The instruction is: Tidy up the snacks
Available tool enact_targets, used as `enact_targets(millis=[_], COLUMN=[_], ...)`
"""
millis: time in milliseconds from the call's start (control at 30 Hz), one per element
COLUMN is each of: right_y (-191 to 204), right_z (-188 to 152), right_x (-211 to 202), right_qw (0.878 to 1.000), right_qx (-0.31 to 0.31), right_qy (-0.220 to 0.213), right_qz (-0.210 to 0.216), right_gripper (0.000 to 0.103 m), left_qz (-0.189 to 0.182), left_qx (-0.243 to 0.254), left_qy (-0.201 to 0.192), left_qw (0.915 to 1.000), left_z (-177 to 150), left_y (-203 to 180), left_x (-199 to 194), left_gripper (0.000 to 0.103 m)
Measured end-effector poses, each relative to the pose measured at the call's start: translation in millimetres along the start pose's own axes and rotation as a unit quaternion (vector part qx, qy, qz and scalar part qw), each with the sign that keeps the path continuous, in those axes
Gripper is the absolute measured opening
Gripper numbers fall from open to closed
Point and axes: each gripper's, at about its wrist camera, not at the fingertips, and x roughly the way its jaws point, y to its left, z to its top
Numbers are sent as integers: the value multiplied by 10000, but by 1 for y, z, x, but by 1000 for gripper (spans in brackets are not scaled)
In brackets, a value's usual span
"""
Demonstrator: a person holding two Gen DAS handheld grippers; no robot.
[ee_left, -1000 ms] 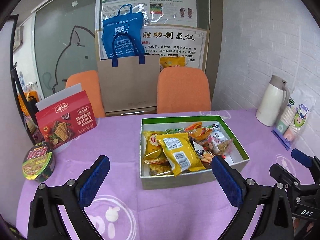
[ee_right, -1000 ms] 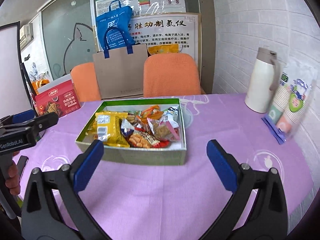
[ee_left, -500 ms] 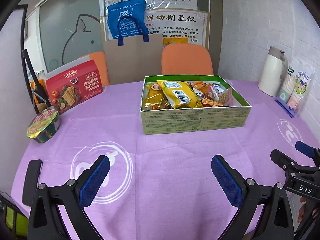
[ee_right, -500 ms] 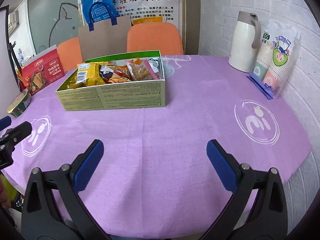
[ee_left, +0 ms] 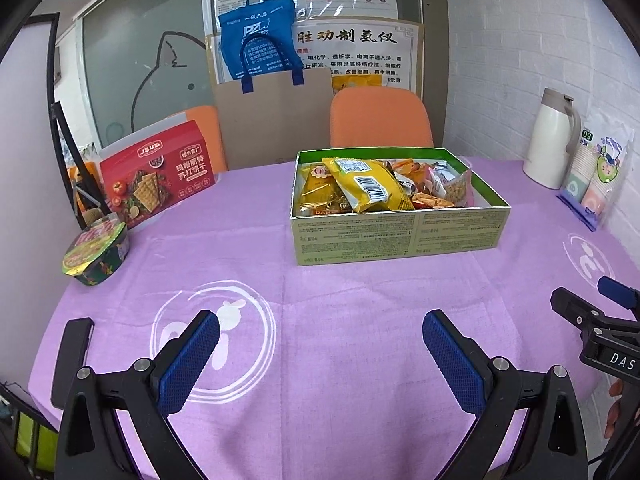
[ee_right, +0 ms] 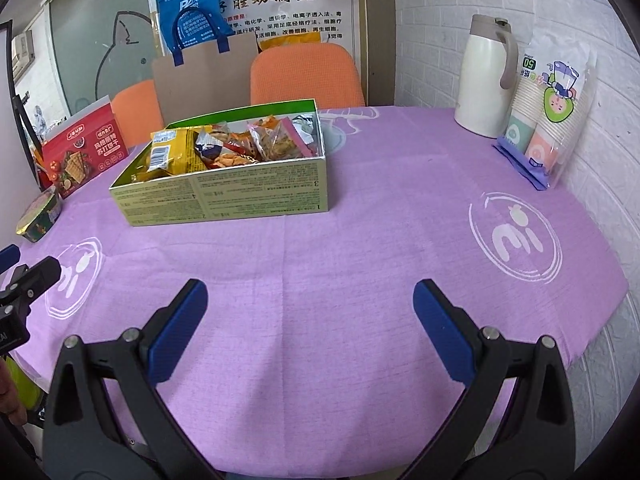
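left gripper (ee_left: pixel 320 344) spread wide, holding nothing, low over the purple tablecloth (ee_left: pixel 360 320). right gripper (ee_right: pixel 310 312) likewise wide apart and empty, just right of the left one. straight ahead of both, well apart: green box (ee_left: pixel 400 236) packed with snacks, yellow bag (ee_left: pixel 368 190) on top. far ahead-left of left gripper: noodle bowl (ee_left: pixel 96 252), red cracker box (ee_left: pixel 156 178) behind it. far ahead-right of right gripper: white jug (ee_right: pixel 486 76), pack of paper cups (ee_right: pixel 548 116) touching it.
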Motion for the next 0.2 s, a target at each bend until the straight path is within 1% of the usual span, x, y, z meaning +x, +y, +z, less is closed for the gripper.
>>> enact_targets(millis=[200], right_y=[2], right_z=[-1], right_x=[0], right_qw=[10000], right_qx=[-16], right_qy=[-20], right_qz=[13], right_gripper=[102], left_qz=[-18], left_qx=[-90], left_qy=[-6], left_qw=[10000], left_z=[0], left_y=[5], left_x=[-2], left_gripper=[103])
